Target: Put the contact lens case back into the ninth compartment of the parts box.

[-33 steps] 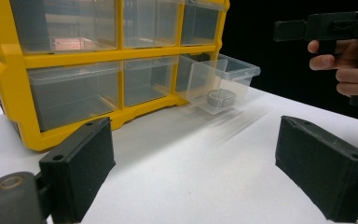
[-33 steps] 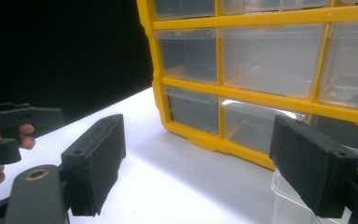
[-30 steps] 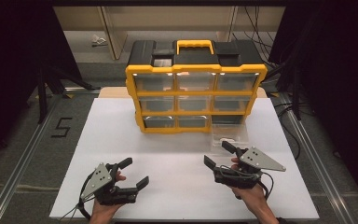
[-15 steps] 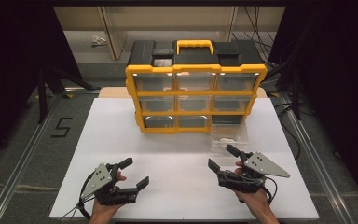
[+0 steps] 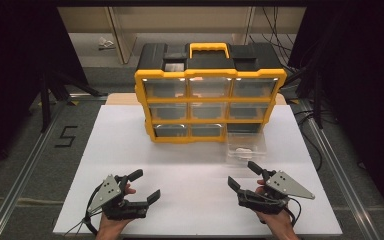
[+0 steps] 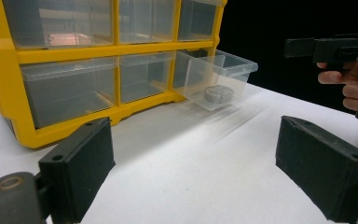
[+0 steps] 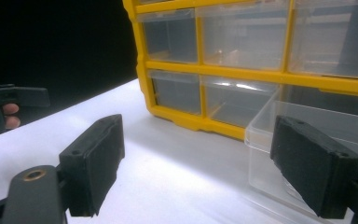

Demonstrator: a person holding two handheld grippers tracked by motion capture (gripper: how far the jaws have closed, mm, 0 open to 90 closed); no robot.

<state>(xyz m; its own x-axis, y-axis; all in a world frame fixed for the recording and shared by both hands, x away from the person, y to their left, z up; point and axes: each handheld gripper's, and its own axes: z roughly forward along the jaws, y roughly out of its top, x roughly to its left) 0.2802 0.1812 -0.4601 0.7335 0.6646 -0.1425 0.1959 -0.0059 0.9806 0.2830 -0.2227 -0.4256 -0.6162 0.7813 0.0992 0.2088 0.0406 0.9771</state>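
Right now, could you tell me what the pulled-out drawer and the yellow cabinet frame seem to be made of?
The clear pulled-out drawer looks like glossy transparent plastic: the small grey ring inside shows through its wall. The yellow cabinet frame seems opaque moulded plastic with a smooth, slightly shiny surface.

Organizer at the back of the table, one drawer out, grippers at the front.

The yellow-framed plastic drawer organizer (image 5: 210, 107) stands toward the far edge of the white table (image 5: 130, 145), its drawers facing the person. The clear plastic drawer (image 5: 246, 146) from its bottom-right slot sticks out onto the table, and a small round piece (image 6: 218, 94) lies in it. The left gripper (image 5: 141, 186) sits near the front edge, left of centre, well apart from the organizer. The right gripper (image 5: 243, 173) sits at the front right, just before the pulled-out drawer.
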